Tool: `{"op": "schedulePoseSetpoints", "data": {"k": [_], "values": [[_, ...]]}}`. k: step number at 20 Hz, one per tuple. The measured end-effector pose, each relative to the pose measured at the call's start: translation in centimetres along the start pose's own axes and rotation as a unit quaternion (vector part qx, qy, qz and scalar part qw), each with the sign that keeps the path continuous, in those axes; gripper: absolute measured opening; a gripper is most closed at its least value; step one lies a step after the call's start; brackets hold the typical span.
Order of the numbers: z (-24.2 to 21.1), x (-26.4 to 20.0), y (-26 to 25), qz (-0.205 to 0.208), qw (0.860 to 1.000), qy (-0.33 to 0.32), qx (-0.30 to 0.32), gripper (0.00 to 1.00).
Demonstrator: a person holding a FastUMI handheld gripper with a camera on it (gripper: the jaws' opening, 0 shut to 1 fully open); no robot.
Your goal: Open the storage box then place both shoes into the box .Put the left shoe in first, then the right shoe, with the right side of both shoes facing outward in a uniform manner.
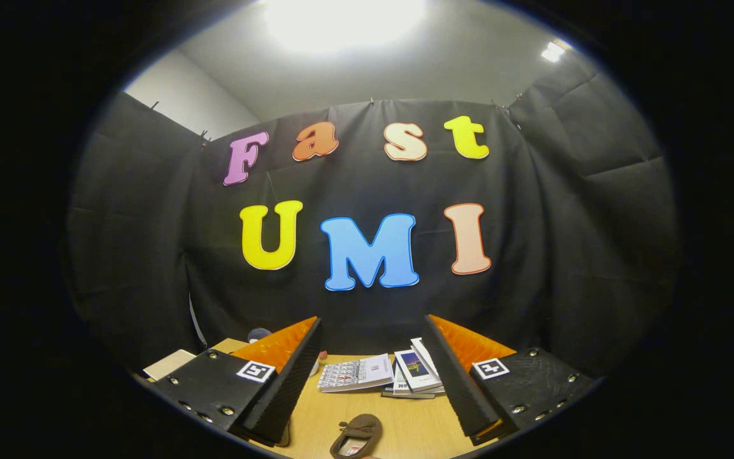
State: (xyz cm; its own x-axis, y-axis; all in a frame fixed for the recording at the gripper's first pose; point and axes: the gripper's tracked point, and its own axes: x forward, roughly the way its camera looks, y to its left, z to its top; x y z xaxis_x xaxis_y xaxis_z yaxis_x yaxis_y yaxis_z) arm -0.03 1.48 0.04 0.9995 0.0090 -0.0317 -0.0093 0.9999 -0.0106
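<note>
Your gripper [367, 376] stands wide apart, holding nothing; a brown shoe [357, 436] lies between the fingers on the worktop [405, 424]. It looks soft and light (likely floppy); pinch the collar rim.

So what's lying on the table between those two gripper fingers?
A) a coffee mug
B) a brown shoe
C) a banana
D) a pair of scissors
B: a brown shoe lies on the wooden table between the fingers of the open gripper, untouched by either; booklets lie beyond it.
</note>
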Motion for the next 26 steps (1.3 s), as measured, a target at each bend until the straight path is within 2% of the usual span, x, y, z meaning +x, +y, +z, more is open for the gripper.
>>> {"op": "schedulePoseSetpoints", "data": {"k": [5,14,18,26], "values": [[0.5,0.0,0.2,-0.005,1.000,-0.006,-0.004,0.97],[-3.2,2.5,1.9,0.001,1.000,0.026,-0.007,0.97],[-6.2,3.6,5.9,0.056,0.996,0.063,0.006,0.97],[-12.9,5.3,13.8,0.156,0.973,0.158,0.055,0.97]]}}
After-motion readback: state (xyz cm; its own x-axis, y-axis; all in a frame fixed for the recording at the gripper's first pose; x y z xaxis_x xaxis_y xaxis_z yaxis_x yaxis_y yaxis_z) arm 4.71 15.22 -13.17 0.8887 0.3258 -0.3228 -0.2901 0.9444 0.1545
